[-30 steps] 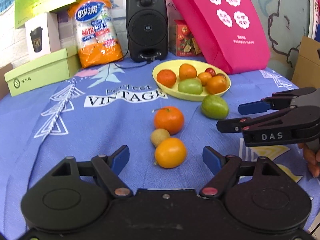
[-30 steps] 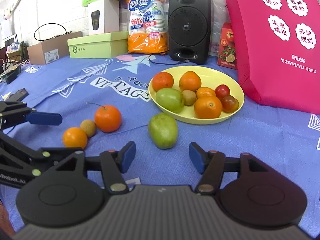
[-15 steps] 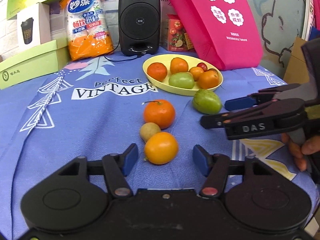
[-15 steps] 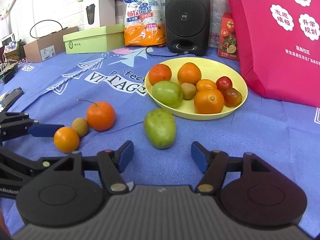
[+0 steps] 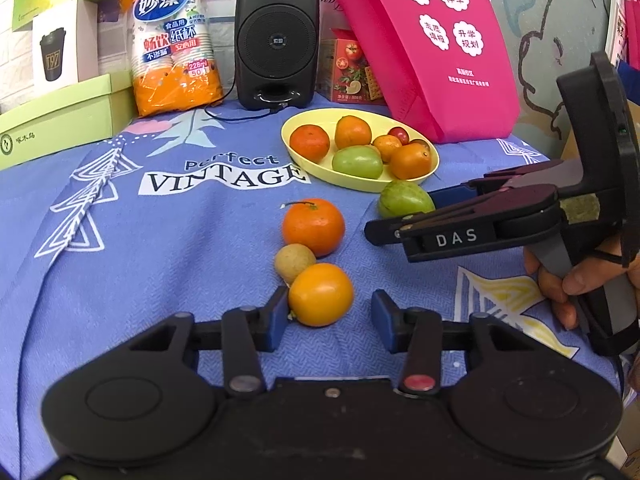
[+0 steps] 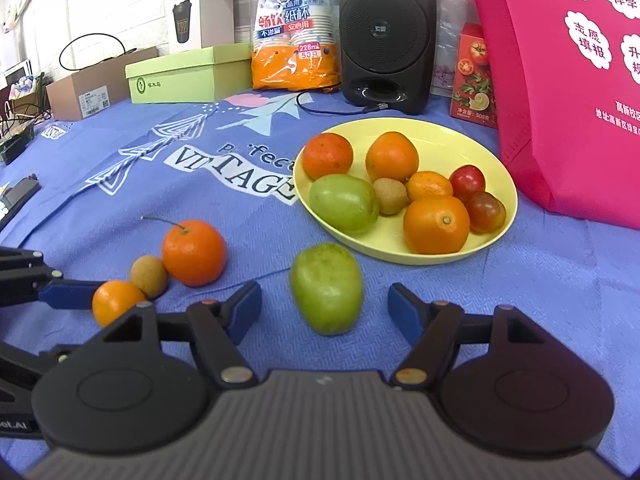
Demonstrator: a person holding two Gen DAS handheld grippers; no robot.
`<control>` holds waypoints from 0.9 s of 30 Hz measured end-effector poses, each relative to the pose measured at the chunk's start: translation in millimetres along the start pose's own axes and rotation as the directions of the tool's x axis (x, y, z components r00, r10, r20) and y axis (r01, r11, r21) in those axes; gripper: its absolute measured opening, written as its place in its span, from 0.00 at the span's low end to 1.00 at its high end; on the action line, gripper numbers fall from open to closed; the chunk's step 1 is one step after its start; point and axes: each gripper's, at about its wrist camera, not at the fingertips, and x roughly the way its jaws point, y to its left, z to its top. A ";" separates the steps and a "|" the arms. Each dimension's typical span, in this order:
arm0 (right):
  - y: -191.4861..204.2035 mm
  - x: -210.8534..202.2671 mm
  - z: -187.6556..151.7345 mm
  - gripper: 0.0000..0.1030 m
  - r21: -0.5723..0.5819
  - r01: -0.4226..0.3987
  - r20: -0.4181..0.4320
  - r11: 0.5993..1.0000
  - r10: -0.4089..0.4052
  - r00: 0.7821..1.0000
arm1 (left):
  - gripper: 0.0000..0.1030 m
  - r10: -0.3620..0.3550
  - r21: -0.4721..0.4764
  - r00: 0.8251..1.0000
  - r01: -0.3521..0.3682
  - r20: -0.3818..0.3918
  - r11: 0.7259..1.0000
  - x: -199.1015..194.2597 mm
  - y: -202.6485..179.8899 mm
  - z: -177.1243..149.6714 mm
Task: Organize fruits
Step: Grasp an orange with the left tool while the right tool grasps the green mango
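A yellow plate (image 5: pixel 298 152) (image 6: pixel 496 160) holds several fruits. On the blue cloth lie a yellow-orange fruit (image 5: pixel 321 294) (image 6: pixel 114 306), a small brown fruit (image 5: pixel 294 262) (image 6: pixel 149 276), a stemmed tangerine (image 5: pixel 313 226) (image 6: pixel 194 252) and a green fruit (image 5: pixel 404 200) (image 6: pixel 326 288). My left gripper (image 5: pixel 330 314) is open, its fingers either side of the yellow-orange fruit, the left pad close to it. My right gripper (image 6: pixel 325 306) is open around the green fruit, not touching it.
A black speaker (image 5: pixel 277 36), an orange pack of paper cups (image 5: pixel 172 40), green and white boxes (image 5: pixel 60 108), a tomato box (image 5: pixel 352 70) and a pink bag (image 5: pixel 432 40) stand along the back. The table edge is at the right.
Both grippers have moved forward and lower: the left one now has the yellow-orange fruit between its fingers, the right one the green fruit. No fruit has moved.
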 end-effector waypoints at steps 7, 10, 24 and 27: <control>-2.9 -0.7 0.6 0.36 0.021 -0.005 0.016 1.000 0.004 1.000 | 0.32 -0.011 -0.029 1.000 0.011 -0.002 1.000 -0.3 6.0 2.0; -1.0 -2.8 -0.6 0.36 0.015 0.003 0.022 1.000 -0.003 1.000 | 0.32 -0.016 -0.035 1.000 0.016 -0.002 0.999 -1.0 7.9 2.1; 6.9 -32.4 -18.9 0.36 0.019 -0.008 0.036 1.000 0.008 0.999 | 0.32 -0.013 -0.026 0.999 0.014 0.034 1.000 -25.9 6.8 2.9; 10.9 -40.3 -23.2 0.36 0.010 -0.006 0.041 1.000 0.005 0.999 | 0.32 -0.010 -0.026 0.999 0.011 0.045 1.000 -33.0 7.6 3.9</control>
